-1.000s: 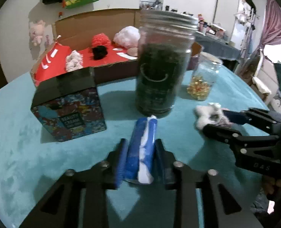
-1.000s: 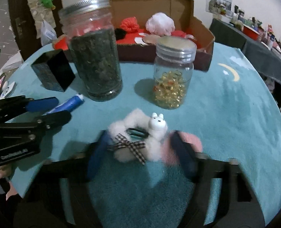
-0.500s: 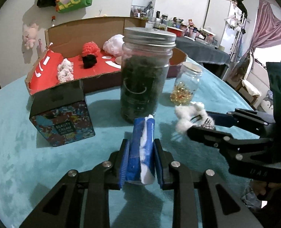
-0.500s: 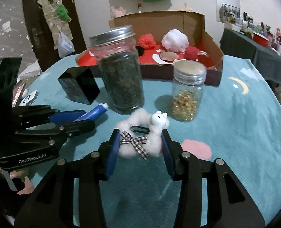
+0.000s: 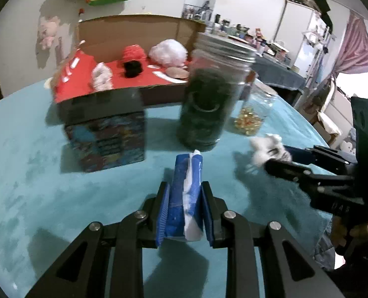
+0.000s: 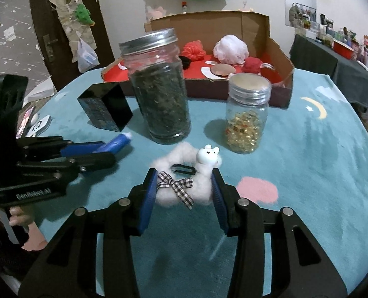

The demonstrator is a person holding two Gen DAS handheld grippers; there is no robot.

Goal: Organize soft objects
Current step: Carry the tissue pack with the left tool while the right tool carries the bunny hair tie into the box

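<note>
Left gripper (image 5: 185, 213) clamped on tissue pack (image 5: 186, 193), right gripper (image 6: 184, 193) just closed onto scrunchie (image 6: 184, 173), both lower centre; lift both clear of jars toward box (image 6: 258, 24) upper centre.

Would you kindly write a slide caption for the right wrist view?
Right gripper clamps a fluffy white scrunchie above the teal table, two lidded jars behind.
</note>
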